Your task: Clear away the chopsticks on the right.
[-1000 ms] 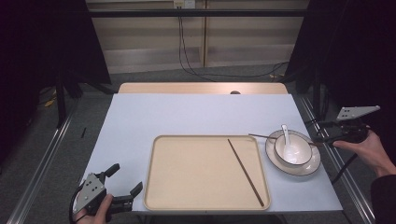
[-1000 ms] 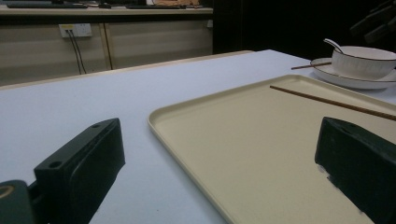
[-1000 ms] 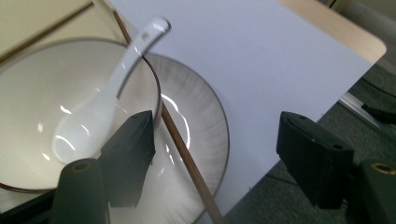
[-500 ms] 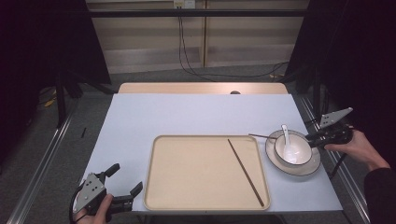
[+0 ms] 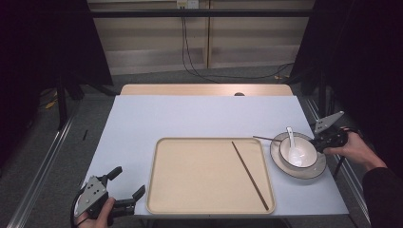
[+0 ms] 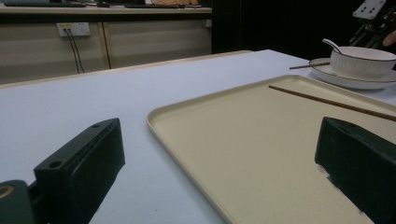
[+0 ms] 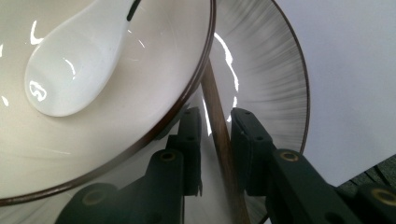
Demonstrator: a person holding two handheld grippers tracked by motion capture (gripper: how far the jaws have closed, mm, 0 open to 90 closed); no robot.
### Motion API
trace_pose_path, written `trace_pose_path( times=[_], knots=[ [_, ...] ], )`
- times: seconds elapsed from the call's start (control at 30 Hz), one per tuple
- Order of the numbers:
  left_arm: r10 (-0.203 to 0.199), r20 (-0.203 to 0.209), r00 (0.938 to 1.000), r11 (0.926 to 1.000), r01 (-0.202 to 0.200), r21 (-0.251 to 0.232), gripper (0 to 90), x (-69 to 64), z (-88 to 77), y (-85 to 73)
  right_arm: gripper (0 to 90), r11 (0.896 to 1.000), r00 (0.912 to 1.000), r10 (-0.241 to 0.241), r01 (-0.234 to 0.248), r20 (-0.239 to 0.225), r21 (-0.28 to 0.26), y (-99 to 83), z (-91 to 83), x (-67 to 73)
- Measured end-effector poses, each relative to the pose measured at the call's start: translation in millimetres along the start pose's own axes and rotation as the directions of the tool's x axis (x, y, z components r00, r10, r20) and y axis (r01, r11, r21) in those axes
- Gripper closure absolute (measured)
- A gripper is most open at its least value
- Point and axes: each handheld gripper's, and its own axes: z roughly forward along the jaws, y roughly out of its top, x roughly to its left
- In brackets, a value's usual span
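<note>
A beige tray [image 5: 204,175] lies at the table's front with one brown chopstick [image 5: 249,175] on its right part. To its right, a white bowl [image 5: 298,152] with a white spoon [image 5: 291,137] stands on a dark-rimmed plate [image 5: 313,170]. A second chopstick [image 7: 224,149] lies across the plate beside the bowl. My right gripper [image 7: 215,116] has just been closing; its jaws straddle this chopstick with a sliver of gap on one side. At the tray's front left corner my left gripper [image 5: 128,180] rests open, with nothing between its jaws.
The table [image 5: 190,118] has a pale blue top and a wooden strip at its far edge. The plate sits close to the right edge. Dark floor, a rail and cables lie beyond the table.
My right gripper has come down and left from beside the table's right edge to the plate's rim. The left gripper has stayed put.
</note>
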Motion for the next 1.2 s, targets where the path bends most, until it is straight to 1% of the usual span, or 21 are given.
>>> trace_pose_path(
  times=[0.13,0.17,0.2,0.23,0.27,0.4,0.47,0.53,0.57,0.63,0.67,0.7,0.8,0.83,0.87,0.93,1.0,1.03,1.1,1.13,1.2],
  knots=[
    [-0.009,0.015,0.9998,1.0000,0.009,-0.001,1.4,0.3,0.5,-0.7,82.9,1.000,0.9997,0.001,-0.001,0.023,0.002,0.0,0.7,0.3],
    [-0.004,0.014,0.9999,1.0000,0.004,0.001,1.4,0.0,0.7,-0.5,83.9,1.000,1.0000,-0.006,0.006,0.003,-0.007,-0.5,1.1,-0.7],
    [-0.004,0.014,0.9999,1.0000,0.004,0.001,1.4,0.0,0.7,-0.5,83.9,1.000,1.0000,-0.003,0.003,0.000,-0.010,-1.1,1.5,-0.4],
    [-0.012,0.009,0.9999,0.9999,0.012,-0.007,1.4,-1.0,1.2,-0.4,83.9,1.000,1.0000,-0.003,0.003,0.000,-0.010,-1.1,1.5,-0.4],
    [-0.001,0.010,0.9999,1.0000,0.001,0.002,1.4,-0.4,0.9,-0.3,84.4,1.000,1.0000,-0.002,0.002,0.000,-0.013,-1.7,1.3,-0.1],
    [-0.003,0.007,1.0000,1.0000,0.003,0.000,1.4,-0.5,0.4,-0.1,84.6,1.000,1.0000,-0.007,0.007,-0.005,-0.011,-2.3,0.9,0.1],
    [-0.002,0.006,1.0000,1.0000,0.002,0.001,1.4,-0.5,0.4,-0.1,84.7,1.000,1.0000,0.004,-0.004,0.004,-0.008,-2.3,0.3,1.1],
    [-0.003,0.007,1.0000,1.0000,0.003,0.001,1.4,-0.5,0.5,-0.1,84.8,1.000,0.9999,0.014,-0.014,-0.002,-0.016,-2.8,-0.5,0.6],
    [0.001,0.005,1.0000,1.0000,-0.001,0.004,1.4,-0.5,0.4,0.0,85.0,0.998,0.9997,0.023,-0.023,0.004,-0.051,-3.5,-2.9,-0.7],
    [0.005,0.008,0.9999,1.0000,-0.005,0.007,1.4,-0.6,0.6,0.0,85.0,0.998,0.9994,0.031,-0.031,0.011,-0.062,-3.6,-4.3,-1.0],
    [0.002,0.018,0.9998,1.0000,-0.003,0.007,1.4,-1.0,1.2,-0.1,85.0,0.995,0.9986,0.051,-0.050,0.012,-0.086,-3.9,-9.7,-1.5],
    [0.002,0.018,0.9998,1.0000,-0.003,0.007,1.4,-1.0,1.2,-0.1,85.0,0.995,0.9986,0.051,-0.050,0.012,-0.086,-3.9,-9.7,-1.5],
    [0.010,0.011,0.9999,0.9999,-0.010,0.009,1.4,-1.1,0.8,0.4,85.0,0.988,0.9959,0.086,-0.082,0.028,-0.131,-4.3,-18.6,-3.1],
    [0.007,0.010,0.9999,1.0000,-0.007,0.007,1.4,-1.3,0.9,0.3,85.0,0.987,0.9947,0.098,-0.093,0.030,-0.132,-4.3,-20.7,-2.9],
    [0.007,0.010,0.9999,0.9999,-0.007,0.008,1.4,-1.3,0.8,0.3,85.0,0.985,0.9919,0.116,-0.108,0.052,-0.135,-4.3,-22.9,-2.6],
    [0.007,0.009,0.9999,0.9999,-0.007,0.007,1.4,-1.2,0.8,0.3,85.0,0.983,0.9911,0.125,-0.117,0.046,-0.142,-4.4,-24.9,-3.4],
    [0.006,0.009,0.9999,1.0000,-0.006,0.005,1.4,-1.2,0.9,0.3,85.0,0.974,0.9857,0.155,-0.141,0.067,-0.175,-3.7,-29.2,-3.0],
    [0.007,0.012,0.9999,1.0000,-0.007,0.007,1.4,-1.2,1.2,0.2,85.0,0.970,0.9846,0.164,-0.149,0.061,-0.194,-1.8,-34.3,-2.5],
    [0.007,0.010,0.9999,0.9999,-0.007,0.009,1.4,-1.5,1.4,0.2,85.0,0.966,0.9829,0.174,-0.159,0.059,-0.206,-0.1,-38.5,-2.5],
    [0.013,0.012,0.9998,0.9999,-0.013,0.009,1.4,-1.6,1.4,0.5,85.0,0.961,0.9794,0.193,-0.176,0.061,-0.214,1.3,-40.9,-2.0],
    [0.010,0.012,0.9999,0.9999,-0.010,0.006,1.4,-1.7,1.6,0.5,85.0,0.959,0.9788,0.195,-0.177,0.063,-0.221,2.0,-42.3,-2.4]
  ],
)
